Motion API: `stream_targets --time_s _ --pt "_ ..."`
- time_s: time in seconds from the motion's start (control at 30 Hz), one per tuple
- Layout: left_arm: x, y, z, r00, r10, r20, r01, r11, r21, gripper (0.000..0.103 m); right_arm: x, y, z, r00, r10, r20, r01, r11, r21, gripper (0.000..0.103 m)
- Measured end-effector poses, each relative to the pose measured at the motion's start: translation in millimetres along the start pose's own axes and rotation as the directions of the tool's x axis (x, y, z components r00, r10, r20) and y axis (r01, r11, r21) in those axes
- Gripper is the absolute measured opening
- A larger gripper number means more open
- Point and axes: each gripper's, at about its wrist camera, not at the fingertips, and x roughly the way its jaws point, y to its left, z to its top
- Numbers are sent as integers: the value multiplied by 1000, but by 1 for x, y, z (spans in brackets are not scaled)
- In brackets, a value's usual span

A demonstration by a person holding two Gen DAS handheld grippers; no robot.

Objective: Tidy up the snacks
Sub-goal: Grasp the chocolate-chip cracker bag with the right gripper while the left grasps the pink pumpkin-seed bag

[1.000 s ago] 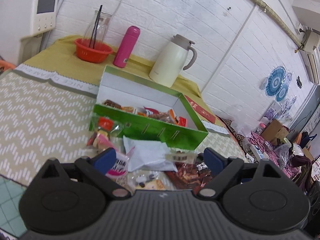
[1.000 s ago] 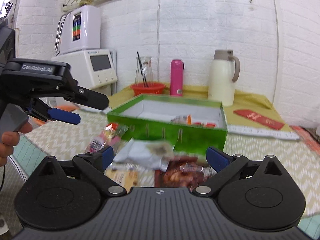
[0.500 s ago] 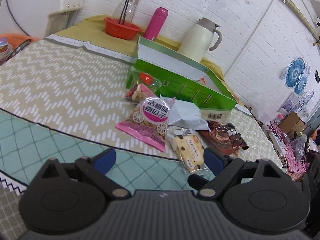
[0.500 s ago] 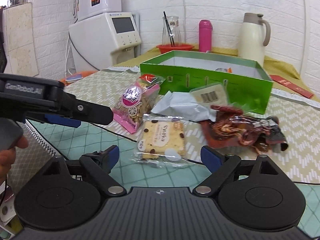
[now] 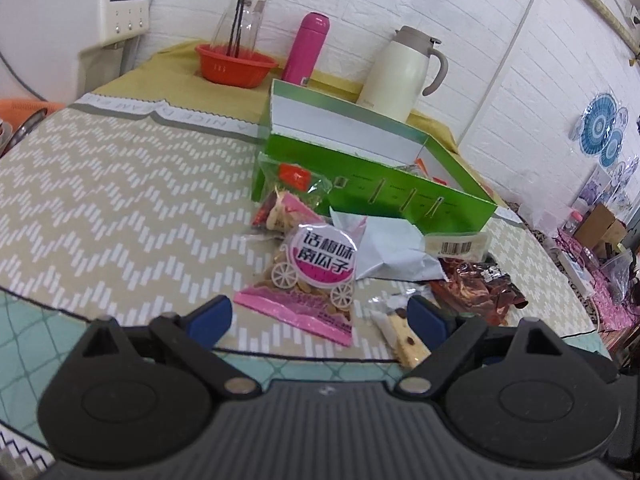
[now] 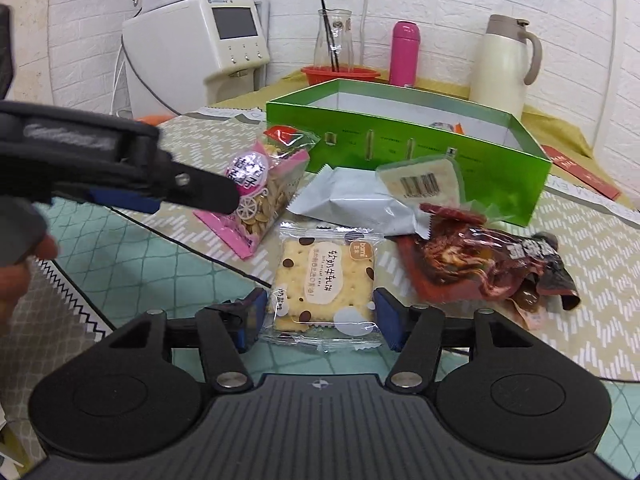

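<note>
Left gripper [image 5: 320,314]: jaws wide apart and empty, lower and nearer the desk [image 5: 104,208] than a second ago, poised over the near edge of the pink seed packet [image 5: 310,280].
Change: a second ago both cameras looked down from higher up; now both sit low at the pile's near edge, which suggests two pickups are being lined up at once.
Pink seed packet: glossy film, clear window showing pale seeds, round pink label; lies flat, overlapping a red-and-green packet [image 5: 294,190] that leans on the box.
Cracker packet [image 6: 324,284]: square, clear crinkly wrap over a dotted biscuit; flat on the teal cloth, between the right gripper's pads.
Right gripper [image 6: 318,316]: jaws closing on either side of the cracker packet, pads not yet pressing it.
White pouch [image 6: 352,200]: matte, creased, crimped ends; a barcoded sachet [image 6: 420,180] rests on it.
Brown packet [image 6: 480,264]: shiny, crumpled, farthest right of the loose snacks.
Green box [image 6: 400,148]: stiff card, white inside, open top, behind the pile; a few snacks already in it.
Task reading: most snacks are outside the box; sorting looks early.
</note>
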Motion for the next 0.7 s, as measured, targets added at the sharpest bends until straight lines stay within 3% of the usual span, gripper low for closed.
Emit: stream_targets --time_s 0.17,0.37,0.43,0.53,0.67,0.7 --pt "28 -7 10 999 42 -5 -42 995 86 88 -7 -12 -3 1000 13 0 -13 998 57 101" --pt "40 -1 16 999 46 -30 -43 995 88 73 -6 -12 0 1000 17 5 -18 998 65 103" --pt "42 1 16 998 49 -35 -46 996 76 80 -4 -11 2 1000 18 3 -18 998 66 103" --pt "43 -1 17 998 59 -31 -56 994 89 80 -1 -10 3 1000 11 -4 -11 998 60 103" --pt "49 -4 17 997 67 -34 -62 991 115 69 4 -10 3 1000 4 -19 -4 999 43 103" --pt "50 -5 17 997 71 -33 -66 990 127 55 5 -10 3 1000 0 -16 0 999 34 103"
